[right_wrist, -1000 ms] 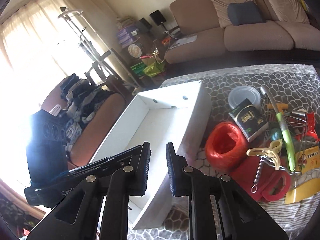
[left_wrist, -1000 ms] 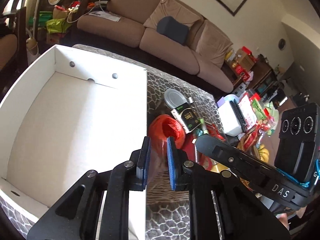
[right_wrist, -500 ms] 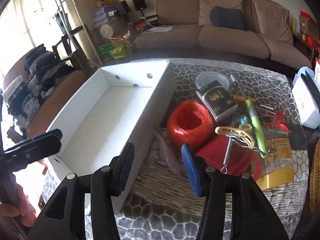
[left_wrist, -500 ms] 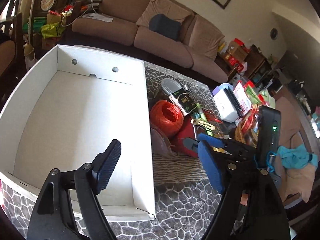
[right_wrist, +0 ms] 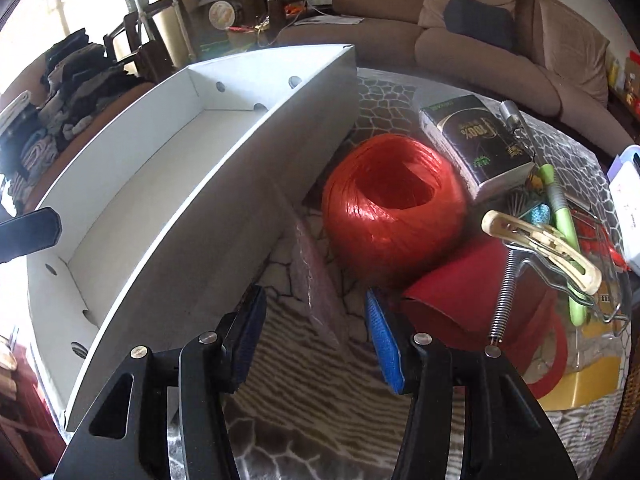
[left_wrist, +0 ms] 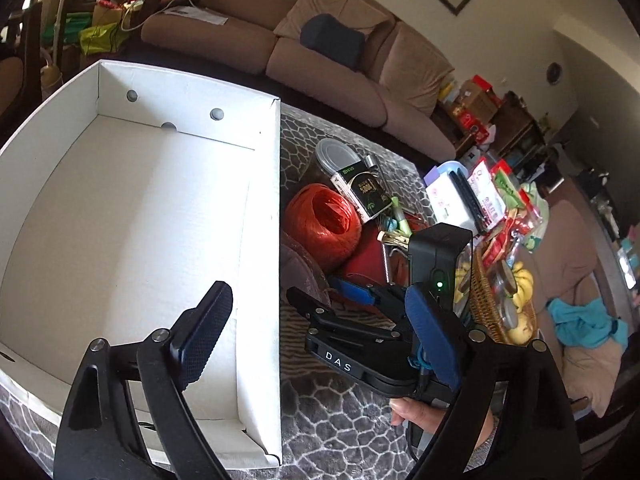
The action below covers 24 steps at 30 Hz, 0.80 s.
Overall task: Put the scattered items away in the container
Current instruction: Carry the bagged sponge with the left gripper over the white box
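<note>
We've got our black left gripper with dark blue pads (left_wrist: 316,336) spread wide, nothing between the fingers. Our black right gripper with bright blue pads (right_wrist: 316,338) sits at about 3 o'clock from it, parted too, held by a bare hand (left_wrist: 424,416).

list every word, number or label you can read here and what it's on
"DAS": white letters on the black body of the right hand-held gripper, seen in the left wrist view.
"100%": gold print on the black and white rectangular packet beside the orange-red twine ball.
Other packet print, snack bags: too small or blurred.
</note>
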Each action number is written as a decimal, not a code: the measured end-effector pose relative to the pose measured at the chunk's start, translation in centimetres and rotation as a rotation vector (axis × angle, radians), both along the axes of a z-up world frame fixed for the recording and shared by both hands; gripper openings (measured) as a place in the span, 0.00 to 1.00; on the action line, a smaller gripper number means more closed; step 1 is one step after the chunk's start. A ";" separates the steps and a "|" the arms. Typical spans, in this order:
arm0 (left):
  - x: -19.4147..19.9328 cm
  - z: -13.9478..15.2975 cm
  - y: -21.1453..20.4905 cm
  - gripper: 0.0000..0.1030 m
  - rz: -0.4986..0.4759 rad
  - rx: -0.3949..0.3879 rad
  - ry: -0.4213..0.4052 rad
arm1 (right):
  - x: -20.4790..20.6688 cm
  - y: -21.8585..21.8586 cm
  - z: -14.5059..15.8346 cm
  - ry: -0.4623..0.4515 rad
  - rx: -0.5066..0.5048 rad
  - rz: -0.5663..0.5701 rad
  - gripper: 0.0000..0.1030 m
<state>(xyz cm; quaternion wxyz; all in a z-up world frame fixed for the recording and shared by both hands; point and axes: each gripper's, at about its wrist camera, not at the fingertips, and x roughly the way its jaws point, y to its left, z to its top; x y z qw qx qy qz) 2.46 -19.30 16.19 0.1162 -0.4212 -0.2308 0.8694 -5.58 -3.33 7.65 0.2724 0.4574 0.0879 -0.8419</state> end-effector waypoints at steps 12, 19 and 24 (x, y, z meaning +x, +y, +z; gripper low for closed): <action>1.2 -0.1 -0.4 0.85 0.005 0.075 -0.012 | 0.6 3.6 3.1 -0.060 -0.187 -0.069 0.13; 2.9 0.0 -3.2 0.85 0.059 0.333 -0.019 | 2.9 7.8 10.4 -0.145 -0.521 -0.070 0.13; 4.4 1.1 -6.2 0.83 0.076 0.518 0.044 | 4.8 7.6 14.0 -0.244 -0.759 -0.013 0.13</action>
